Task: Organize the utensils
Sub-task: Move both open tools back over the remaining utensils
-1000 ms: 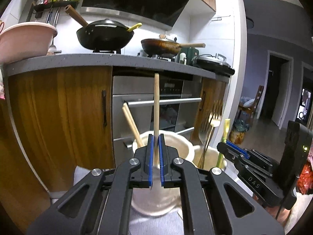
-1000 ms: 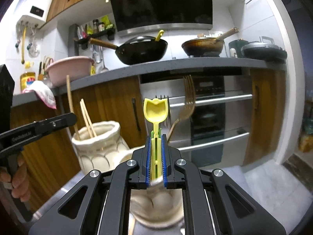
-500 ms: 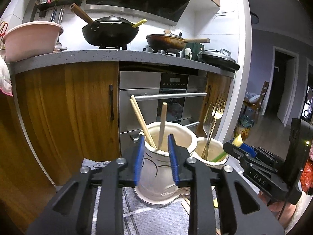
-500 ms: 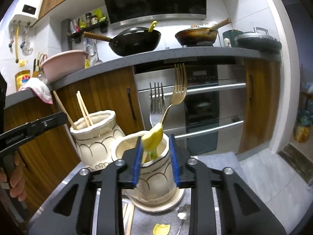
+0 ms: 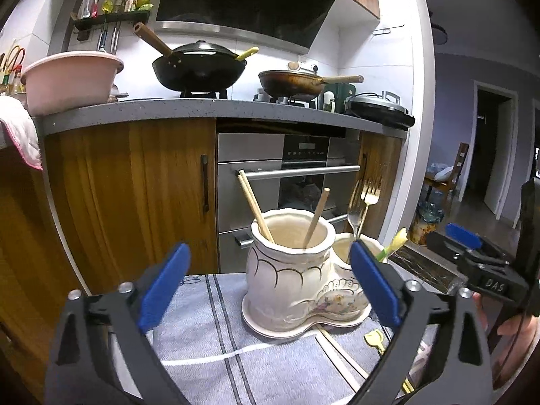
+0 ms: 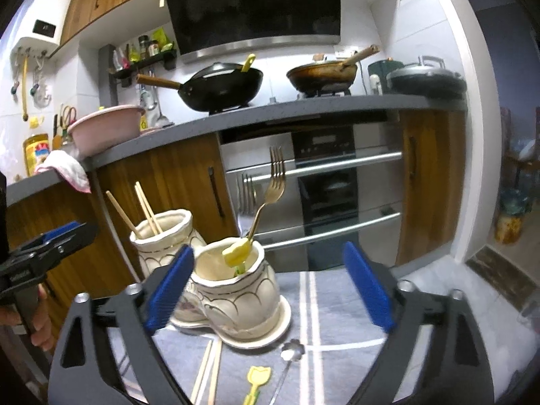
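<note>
Right wrist view: flower-ended spoon (image 6: 293, 351) on cloth, hidden in left view.
Claws: left claw (image 5: 268, 285), right claw (image 6: 268, 285) both spread, empty.
Table: grey striped cloth (image 6: 337, 307).
Room: oven (image 5: 303, 175).

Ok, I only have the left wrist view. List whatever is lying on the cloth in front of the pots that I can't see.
Observer: A silver spoon with a flower-shaped bowl lies on the cloth, just in front of the right pot and its saucer. Your view does not show it.
Operator: Now report the right claw.
Observer: It is open wide and holds nothing.
</note>
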A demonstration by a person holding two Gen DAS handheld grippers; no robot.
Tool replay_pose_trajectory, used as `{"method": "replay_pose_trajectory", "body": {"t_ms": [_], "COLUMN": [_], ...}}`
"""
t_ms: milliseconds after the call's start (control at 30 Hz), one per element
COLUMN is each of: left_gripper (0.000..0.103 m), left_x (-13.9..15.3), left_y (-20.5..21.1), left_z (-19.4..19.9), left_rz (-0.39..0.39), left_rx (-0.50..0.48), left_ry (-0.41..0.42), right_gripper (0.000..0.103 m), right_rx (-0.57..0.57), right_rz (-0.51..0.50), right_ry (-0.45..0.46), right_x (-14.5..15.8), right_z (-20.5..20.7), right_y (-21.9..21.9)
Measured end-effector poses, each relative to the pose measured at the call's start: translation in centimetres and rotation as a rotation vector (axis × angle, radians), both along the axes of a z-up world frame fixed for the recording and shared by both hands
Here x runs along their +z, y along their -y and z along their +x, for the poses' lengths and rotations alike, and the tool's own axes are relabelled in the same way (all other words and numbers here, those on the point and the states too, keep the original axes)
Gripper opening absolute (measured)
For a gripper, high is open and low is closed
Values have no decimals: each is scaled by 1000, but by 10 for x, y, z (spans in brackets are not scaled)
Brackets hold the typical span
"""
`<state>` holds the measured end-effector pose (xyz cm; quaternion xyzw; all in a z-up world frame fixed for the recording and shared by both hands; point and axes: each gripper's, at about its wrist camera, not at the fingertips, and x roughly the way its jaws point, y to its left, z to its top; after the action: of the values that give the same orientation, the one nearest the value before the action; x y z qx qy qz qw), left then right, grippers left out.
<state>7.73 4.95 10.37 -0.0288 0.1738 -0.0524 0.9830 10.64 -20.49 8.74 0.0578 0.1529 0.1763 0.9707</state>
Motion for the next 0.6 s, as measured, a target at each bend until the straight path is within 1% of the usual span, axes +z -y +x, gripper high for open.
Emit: {"method": "replay_pose_trajectory", "body": {"t_ms": [133, 267, 400, 600], "left_gripper": [97, 97, 97, 97], "left_x": [3, 4, -1, -21], "left_y": [3, 3, 6, 14], "left_z": [-10, -17, -19, -18], "left_rz": [12, 8, 16, 36], "left_rx": [1, -9, -13, -23], "left_ry": [9, 2, -34, -104], "right_gripper": [98, 98, 98, 98], "right_rx": [-40, -59, -61, -64], "right_rz": [-33, -67, -93, -115], "right_ry": [40, 43, 1, -93], "right_x": [7, 10, 5, -14], "right_z": [-13, -18, -20, -17], "right_y": [6, 9, 13, 19]}}
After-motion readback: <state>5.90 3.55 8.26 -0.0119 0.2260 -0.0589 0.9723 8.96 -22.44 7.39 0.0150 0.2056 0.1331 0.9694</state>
